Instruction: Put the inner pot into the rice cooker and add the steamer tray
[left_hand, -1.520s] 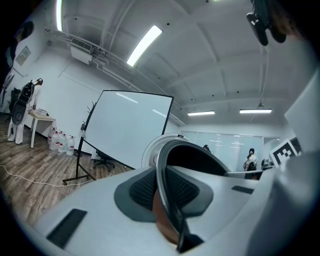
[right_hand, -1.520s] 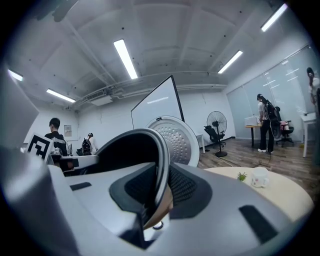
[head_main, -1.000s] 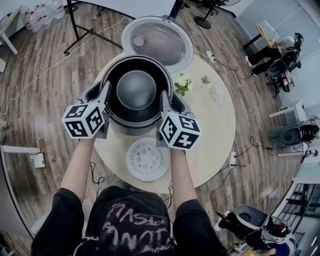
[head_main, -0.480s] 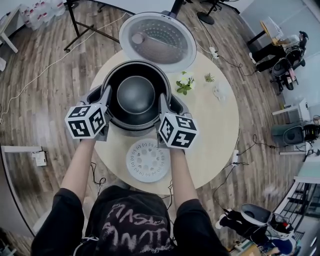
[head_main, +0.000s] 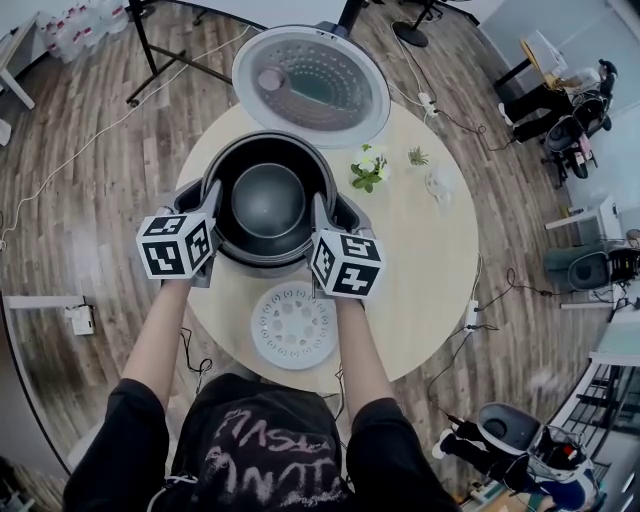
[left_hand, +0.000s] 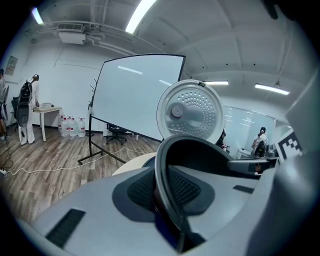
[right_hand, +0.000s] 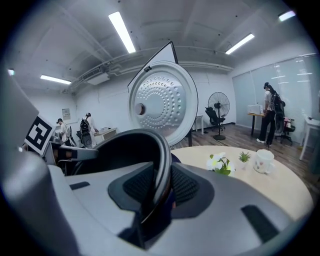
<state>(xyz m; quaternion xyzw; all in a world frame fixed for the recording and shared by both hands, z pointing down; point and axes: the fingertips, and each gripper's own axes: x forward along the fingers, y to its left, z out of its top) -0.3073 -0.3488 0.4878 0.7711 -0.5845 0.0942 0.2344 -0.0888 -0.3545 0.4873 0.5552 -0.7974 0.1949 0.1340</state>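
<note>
The dark inner pot (head_main: 268, 200) sits low inside the grey rice cooker (head_main: 348, 212), whose lid (head_main: 310, 85) stands up behind it. My left gripper (head_main: 212, 196) is on the pot's left rim and my right gripper (head_main: 320, 206) on its right rim. In the left gripper view the thin rim (left_hand: 167, 150) runs between the ribbed pads (left_hand: 142, 192), which lie against it. The right gripper view shows the same, with the rim (right_hand: 162, 145) between its pads (right_hand: 182, 185). Both sets of jaws have just been opening. The white steamer tray (head_main: 293, 325) lies on the table in front of the cooker.
The round table (head_main: 420, 270) also carries a small flower bunch (head_main: 366, 168), a tiny plant (head_main: 416, 157) and a cup (head_main: 437, 185) to the right of the cooker. A whiteboard stand, cables, chairs and people are around the room.
Both grippers and the pot have sunk together, and the pot now sits deeper in the cooker. The open lid shows more fully behind it.
</note>
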